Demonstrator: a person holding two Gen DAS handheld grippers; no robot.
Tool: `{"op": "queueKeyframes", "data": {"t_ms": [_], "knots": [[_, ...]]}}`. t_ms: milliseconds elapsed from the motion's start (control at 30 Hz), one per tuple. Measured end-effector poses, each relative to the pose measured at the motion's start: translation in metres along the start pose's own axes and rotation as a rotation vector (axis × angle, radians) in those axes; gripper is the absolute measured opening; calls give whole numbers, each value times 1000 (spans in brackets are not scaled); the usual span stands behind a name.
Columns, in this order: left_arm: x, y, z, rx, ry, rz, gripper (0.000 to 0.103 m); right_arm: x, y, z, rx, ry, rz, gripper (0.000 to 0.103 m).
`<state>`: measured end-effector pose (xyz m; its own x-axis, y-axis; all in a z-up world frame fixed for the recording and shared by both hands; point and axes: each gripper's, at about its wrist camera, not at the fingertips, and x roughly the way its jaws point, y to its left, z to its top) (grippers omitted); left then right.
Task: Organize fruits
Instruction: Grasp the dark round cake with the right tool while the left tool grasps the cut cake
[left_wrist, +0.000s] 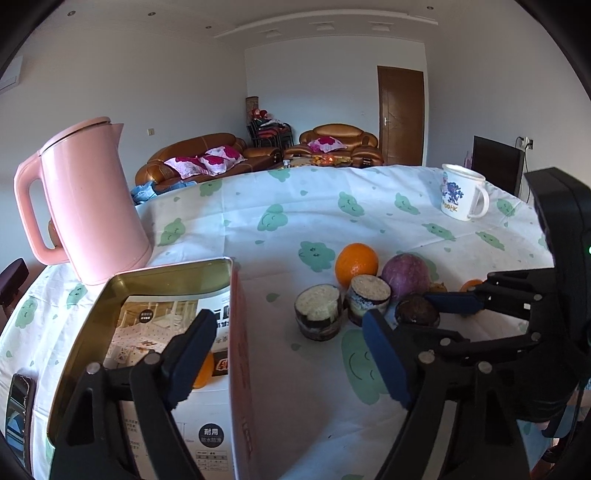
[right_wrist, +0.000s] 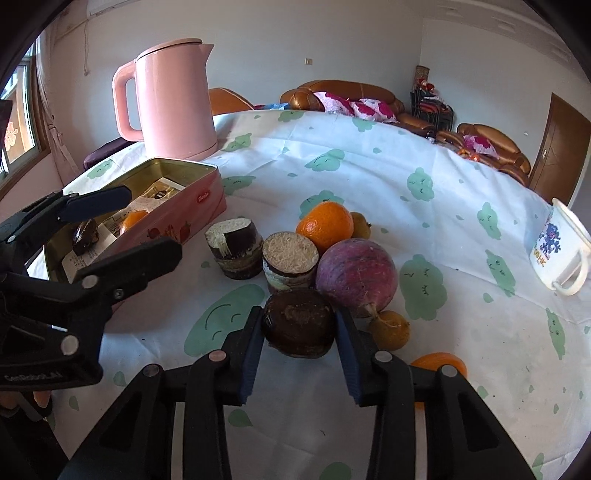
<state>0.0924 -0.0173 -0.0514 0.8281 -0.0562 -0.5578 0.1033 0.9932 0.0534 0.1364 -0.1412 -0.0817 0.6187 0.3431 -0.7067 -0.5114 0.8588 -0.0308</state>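
Right wrist view: right gripper is clamping a dark brown fruit on the tablecloth; left gripper is hanging spread apart over the pink tin.

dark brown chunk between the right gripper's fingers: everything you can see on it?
The dark chunk is a short, stubby, near-black brown piece with a rough, matte skin and a paler scuffed patch on its upper face. It sits on the tablecloth at the front of the fruit pile, just in front of the purple fruit. The right gripper brackets it, a blue pad against each side. Whether it has left the cloth cannot be told.
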Motion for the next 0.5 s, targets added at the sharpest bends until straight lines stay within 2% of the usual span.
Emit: {"op": "queueKeyframes", "data": {"t_ms": [167,400,500], "knots": [[20,-12,7,31,55,-5,72,-13,-12,-1,34,-59,-59,40],[51,-18,15,38,149,-6,59,-18,-23,-1,76,-82,-46,40],[55,-20,15,39,168,4,57,-18,-22,-1,73,-91,-43,40]]}}
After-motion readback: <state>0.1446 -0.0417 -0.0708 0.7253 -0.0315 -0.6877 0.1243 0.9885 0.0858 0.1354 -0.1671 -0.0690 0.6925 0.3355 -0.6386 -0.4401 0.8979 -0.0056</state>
